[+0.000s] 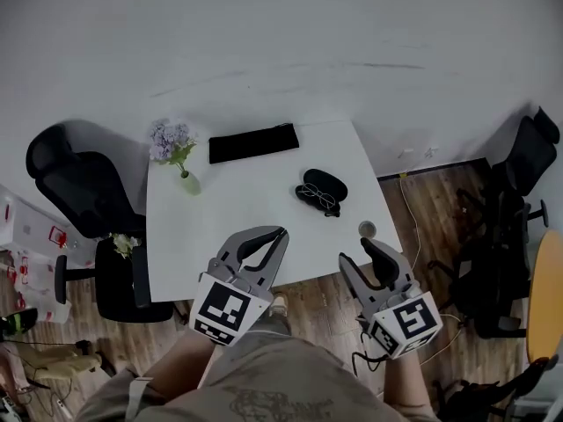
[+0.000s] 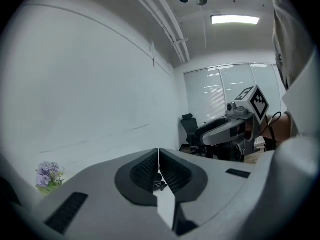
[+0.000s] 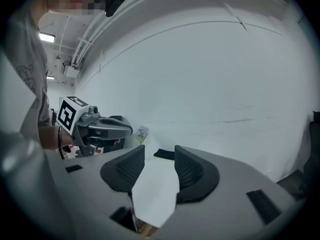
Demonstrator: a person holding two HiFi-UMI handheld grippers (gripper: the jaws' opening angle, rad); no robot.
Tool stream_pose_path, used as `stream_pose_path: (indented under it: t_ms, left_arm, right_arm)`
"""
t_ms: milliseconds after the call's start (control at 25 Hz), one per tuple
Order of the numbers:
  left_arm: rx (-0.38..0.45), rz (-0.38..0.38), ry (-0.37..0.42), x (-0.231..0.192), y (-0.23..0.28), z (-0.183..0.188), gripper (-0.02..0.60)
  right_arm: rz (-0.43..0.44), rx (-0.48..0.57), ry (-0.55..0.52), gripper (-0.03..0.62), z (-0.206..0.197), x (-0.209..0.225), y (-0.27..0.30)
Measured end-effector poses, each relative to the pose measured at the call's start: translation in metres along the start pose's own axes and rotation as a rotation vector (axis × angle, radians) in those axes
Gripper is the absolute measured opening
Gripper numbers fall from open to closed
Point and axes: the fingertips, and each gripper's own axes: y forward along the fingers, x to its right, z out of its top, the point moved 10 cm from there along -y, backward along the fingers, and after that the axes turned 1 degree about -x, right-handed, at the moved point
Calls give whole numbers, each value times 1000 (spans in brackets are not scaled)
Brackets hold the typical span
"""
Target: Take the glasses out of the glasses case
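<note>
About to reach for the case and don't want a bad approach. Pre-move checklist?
1. Right gripper fingers apart, nothing between them: ok.
2. Left gripper fingers ready to grasp: not ok, they are together and empty.
3. Black oval glasses case in plain view on the white table, neither gripper touching it: ok.
4. Thin-framed glasses located: ok, at the case's near edge. Whether they sit inside it: cannot tell.
5. Case lid open: cannot tell.
6. Right-side approach: ok. A small round object lies near the table's right edge, apart from the case.
</note>
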Motion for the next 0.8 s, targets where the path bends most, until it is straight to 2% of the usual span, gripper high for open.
stream_pose_path:
  t_ms: [280, 480, 800]
  left_arm:
    - [-54, -37, -11, -37, 27, -19, 20]
    - [-87, -39, -33, -44, 43, -30, 20]
    - [-137, -15, -55, -51, 69, -35, 20]
  right_arm:
    - [-12, -77, 1, 204, -5, 15, 51]
    - [-21, -144, 23, 204, -15, 30, 67]
    - [24, -241, 25, 204, -30, 62, 94]
